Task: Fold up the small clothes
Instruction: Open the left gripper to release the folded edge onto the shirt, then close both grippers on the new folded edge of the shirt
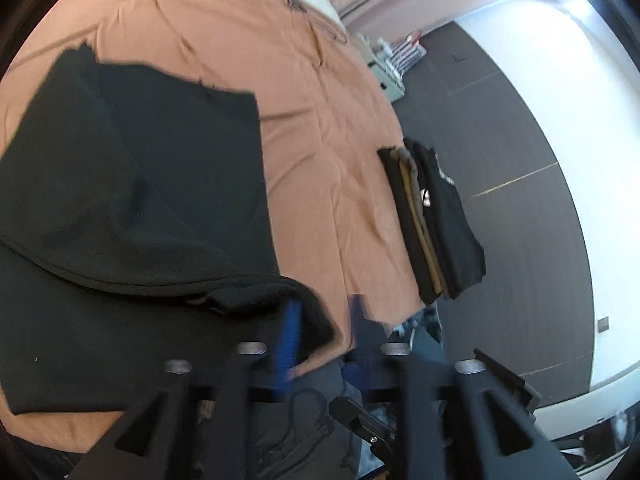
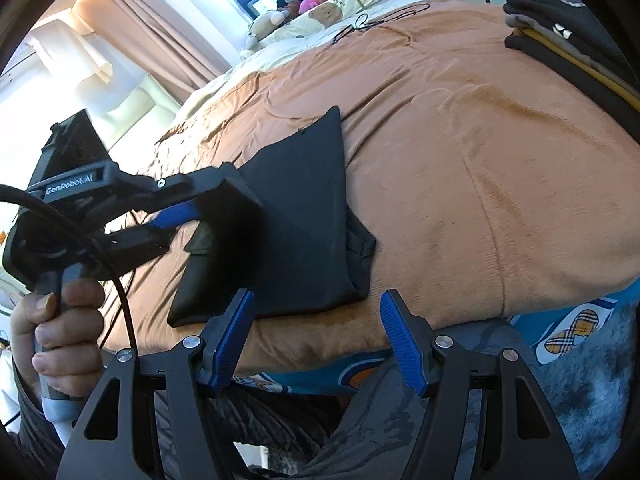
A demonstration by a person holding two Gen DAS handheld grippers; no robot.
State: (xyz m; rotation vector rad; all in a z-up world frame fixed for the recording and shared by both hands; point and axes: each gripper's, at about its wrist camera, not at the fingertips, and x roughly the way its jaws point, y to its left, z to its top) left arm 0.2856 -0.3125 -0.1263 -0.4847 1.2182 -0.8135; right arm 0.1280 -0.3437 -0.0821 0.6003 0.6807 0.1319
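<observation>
A black garment (image 1: 132,208) lies partly folded on the orange bedspread (image 1: 320,112); it also shows in the right wrist view (image 2: 296,220). My left gripper (image 1: 326,328) is open, with one blue finger (image 1: 290,336) under the garment's lifted near corner. In the right wrist view the left gripper (image 2: 180,220) reaches into the garment's left edge and lifts a flap of it. My right gripper (image 2: 320,344) is open and empty, just off the near edge of the bed, in front of the garment.
A stack of folded dark and tan clothes (image 1: 432,216) sits at the bed's right edge, also in the right wrist view (image 2: 560,36). Pillows and stuffed toys (image 2: 320,0) lie at the head of the bed. A dark floor (image 1: 512,160) lies beside the bed.
</observation>
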